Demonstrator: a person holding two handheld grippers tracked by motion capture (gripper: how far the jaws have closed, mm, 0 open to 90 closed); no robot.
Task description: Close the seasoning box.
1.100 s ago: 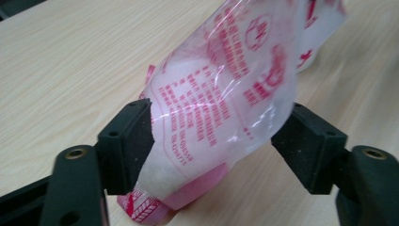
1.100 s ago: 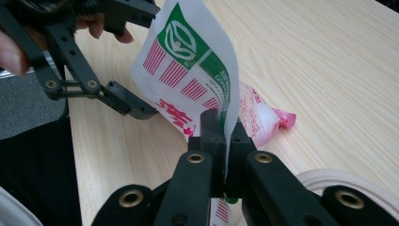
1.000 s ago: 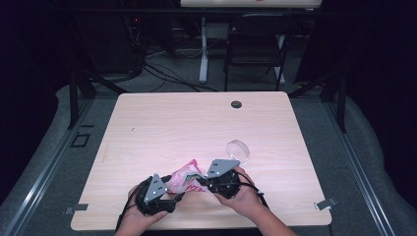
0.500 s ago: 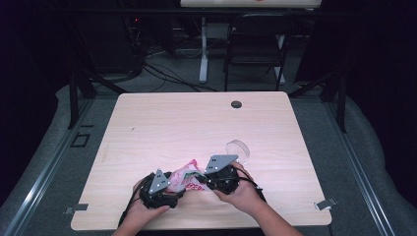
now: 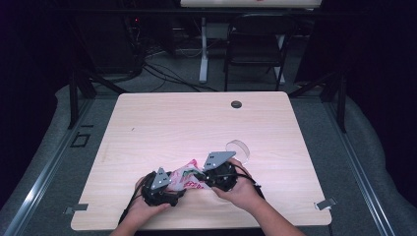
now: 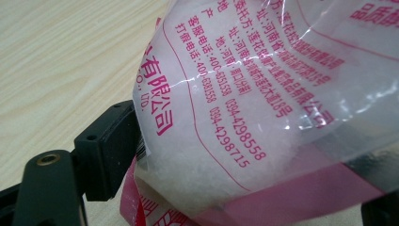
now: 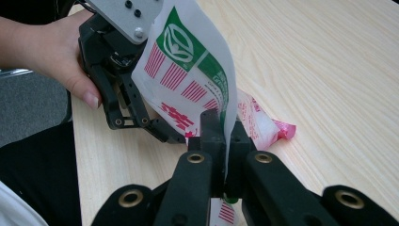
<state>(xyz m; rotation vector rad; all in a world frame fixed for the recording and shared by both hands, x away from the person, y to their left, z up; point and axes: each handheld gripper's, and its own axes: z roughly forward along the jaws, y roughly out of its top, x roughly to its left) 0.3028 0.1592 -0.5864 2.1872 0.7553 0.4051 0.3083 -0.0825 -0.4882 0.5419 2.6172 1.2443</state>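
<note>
Both hands low at the bench (image 5: 147, 123) edge: left hand-held gripper (image 5: 169, 189) and right hand-held gripper (image 7: 221, 129) each clamp the bag (image 5: 189, 176) between them.

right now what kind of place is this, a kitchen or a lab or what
Probably a lab or recording workspace: a bare wooden table on grey carpet, cables trailing across the floor behind it, and a folding chair against dark surroundings.

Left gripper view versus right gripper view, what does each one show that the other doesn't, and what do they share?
The left gripper view alone gives the bag's clear back: pink printed text, phone numbers and white granules inside. The right gripper view alone gives the bag's green logo, the left gripper, the left hand around it, and the right gripper with its jaws pinching the bag's edge. Both share the bag and the wooden table.
</note>
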